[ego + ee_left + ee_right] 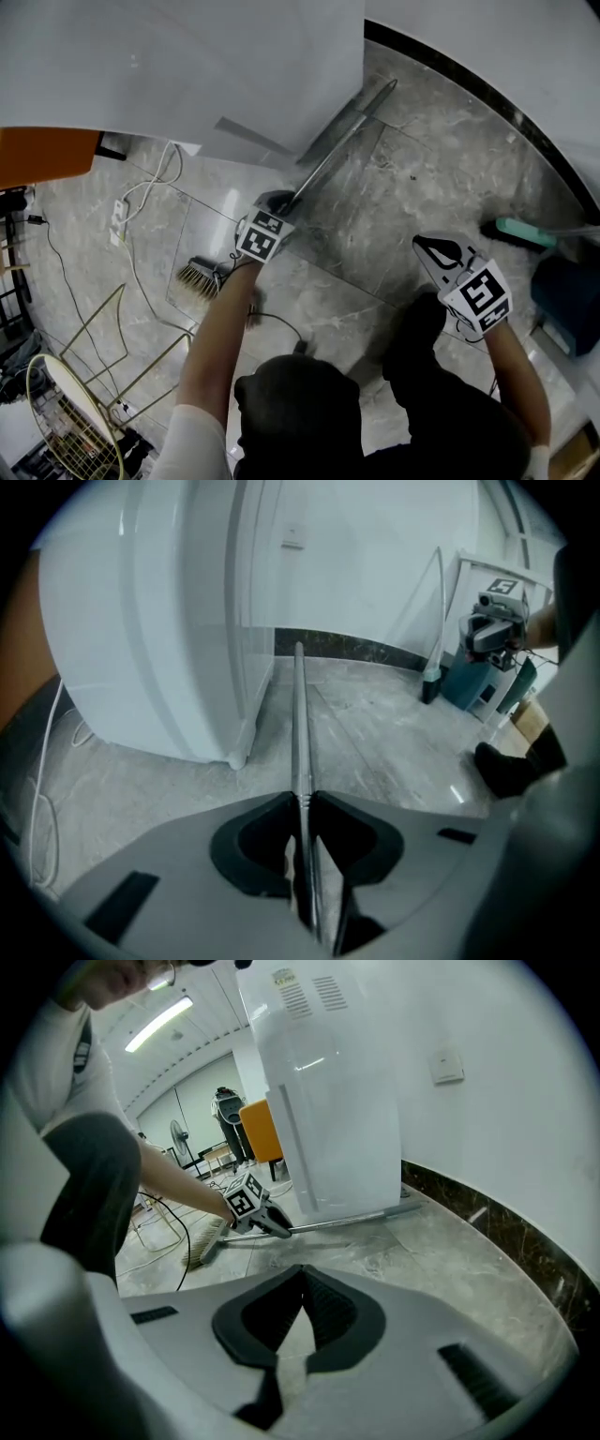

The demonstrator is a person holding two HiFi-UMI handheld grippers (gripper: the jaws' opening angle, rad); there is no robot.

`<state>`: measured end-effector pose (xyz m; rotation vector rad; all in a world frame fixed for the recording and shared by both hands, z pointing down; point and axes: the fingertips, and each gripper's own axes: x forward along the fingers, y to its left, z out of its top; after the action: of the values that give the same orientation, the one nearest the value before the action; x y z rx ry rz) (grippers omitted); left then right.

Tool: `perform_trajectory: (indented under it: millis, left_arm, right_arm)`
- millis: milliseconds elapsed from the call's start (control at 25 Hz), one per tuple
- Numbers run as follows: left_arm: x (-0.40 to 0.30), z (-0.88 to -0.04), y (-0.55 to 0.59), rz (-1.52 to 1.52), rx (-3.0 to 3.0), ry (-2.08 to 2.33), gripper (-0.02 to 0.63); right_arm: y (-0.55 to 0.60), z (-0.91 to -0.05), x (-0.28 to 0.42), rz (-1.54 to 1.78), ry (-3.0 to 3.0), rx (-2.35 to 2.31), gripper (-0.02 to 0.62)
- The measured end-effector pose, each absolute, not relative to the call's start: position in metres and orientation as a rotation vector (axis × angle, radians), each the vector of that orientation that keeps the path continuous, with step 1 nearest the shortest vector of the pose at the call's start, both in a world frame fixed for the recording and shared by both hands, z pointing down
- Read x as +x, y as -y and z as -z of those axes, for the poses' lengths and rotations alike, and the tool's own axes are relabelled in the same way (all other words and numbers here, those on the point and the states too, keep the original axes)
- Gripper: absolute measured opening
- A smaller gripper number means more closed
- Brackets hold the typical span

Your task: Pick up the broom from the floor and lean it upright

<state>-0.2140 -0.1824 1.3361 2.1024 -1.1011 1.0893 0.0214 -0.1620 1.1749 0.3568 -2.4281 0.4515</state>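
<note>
One step only is in hand: the left gripper [302,801] is clenched on the silver metal handle [330,157] of the straw-bristled broom [199,277], which lies along the grey marble floor [422,187], running from near left to far. The right gripper [302,1274] is closed and empty. Lifting and leaning remain, I judge.

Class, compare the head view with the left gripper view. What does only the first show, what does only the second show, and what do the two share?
Only the head view: the broom's bristles on the floor, a power strip and a wire rack. Only the left gripper view: a wall switch, and the left gripper with its jaws clamped on the broom handle. Both: the broom handle, the big white cabinet and the right gripper.
</note>
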Motion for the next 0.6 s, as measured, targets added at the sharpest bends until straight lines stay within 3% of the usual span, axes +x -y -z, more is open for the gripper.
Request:
perform_trajectory:
  millis: [600]
  left_arm:
    - [-0.166, -1.214, 0.238, -0.897, 2.331, 1.157, 0.075]
  right_arm:
    - [0.196, -1.125, 0.022, -0.373, 2.522, 0.421, 0.000]
